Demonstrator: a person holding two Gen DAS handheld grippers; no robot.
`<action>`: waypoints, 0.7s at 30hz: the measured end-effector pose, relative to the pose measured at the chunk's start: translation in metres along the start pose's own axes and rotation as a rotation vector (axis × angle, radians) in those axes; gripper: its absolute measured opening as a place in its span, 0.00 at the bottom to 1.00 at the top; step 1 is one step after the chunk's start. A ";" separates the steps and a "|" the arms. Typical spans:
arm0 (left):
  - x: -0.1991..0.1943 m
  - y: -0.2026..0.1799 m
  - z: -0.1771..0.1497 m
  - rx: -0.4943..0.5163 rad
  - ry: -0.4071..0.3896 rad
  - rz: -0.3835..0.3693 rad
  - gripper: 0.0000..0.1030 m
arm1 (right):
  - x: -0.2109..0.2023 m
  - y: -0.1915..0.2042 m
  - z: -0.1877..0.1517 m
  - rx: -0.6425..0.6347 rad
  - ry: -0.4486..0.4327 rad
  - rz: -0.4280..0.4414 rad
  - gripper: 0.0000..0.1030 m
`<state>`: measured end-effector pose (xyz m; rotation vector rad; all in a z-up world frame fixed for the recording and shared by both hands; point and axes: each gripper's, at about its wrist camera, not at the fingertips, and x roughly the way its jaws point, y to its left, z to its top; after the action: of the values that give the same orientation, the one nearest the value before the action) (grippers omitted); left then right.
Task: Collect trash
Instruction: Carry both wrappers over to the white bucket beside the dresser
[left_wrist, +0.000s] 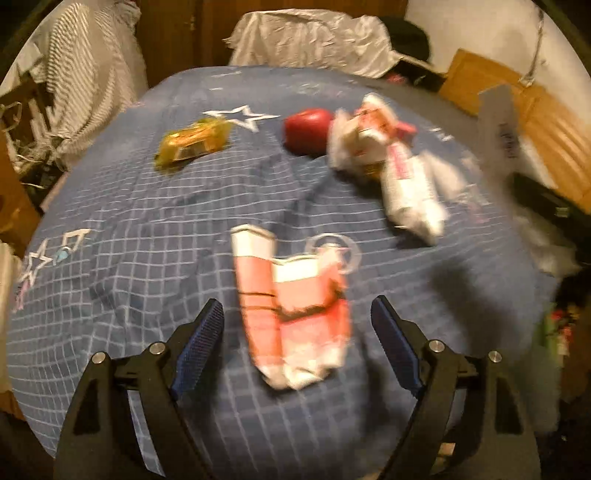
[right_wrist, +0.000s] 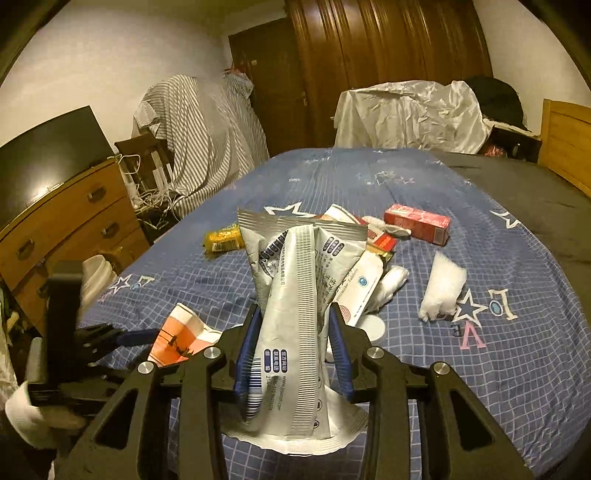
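A crumpled pink-and-white paper bag (left_wrist: 291, 310) lies on the blue checked bedspread (left_wrist: 129, 229). My left gripper (left_wrist: 297, 304) is open and straddles it, with neither pad touching the paper. In the right wrist view the same bag (right_wrist: 181, 332) shows beside the left gripper (right_wrist: 110, 338). My right gripper (right_wrist: 294, 310) is shut on a tall silver foil pouch (right_wrist: 291, 266) that stands upright between its pads. More trash lies farther up the bed: a yellow wrapper (left_wrist: 192, 142), a red box (right_wrist: 417, 221), a heap of white-and-red wrappers (left_wrist: 388, 166) and a white wad (right_wrist: 443, 288).
A wooden dresser (right_wrist: 70, 221) with a dark screen stands left of the bed, with a tangle of cables and a striped cover (right_wrist: 207, 129) behind it. White sheeting (right_wrist: 406, 114) drapes furniture at the far end. A wooden bed frame (right_wrist: 565, 144) borders the right side.
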<state>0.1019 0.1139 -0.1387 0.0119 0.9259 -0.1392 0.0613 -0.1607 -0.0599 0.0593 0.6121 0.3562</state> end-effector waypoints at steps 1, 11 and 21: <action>0.008 0.001 0.000 0.004 0.013 0.021 0.76 | 0.002 0.000 0.000 0.000 0.004 0.001 0.36; -0.022 0.002 -0.004 -0.001 -0.132 0.033 0.41 | -0.004 0.008 0.004 -0.018 -0.078 -0.020 0.35; -0.141 -0.002 0.034 -0.065 -0.482 0.118 0.41 | -0.038 0.035 0.042 -0.076 -0.262 -0.060 0.34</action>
<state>0.0453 0.1259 -0.0060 -0.0263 0.4465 0.0002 0.0455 -0.1384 0.0005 0.0147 0.3400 0.3072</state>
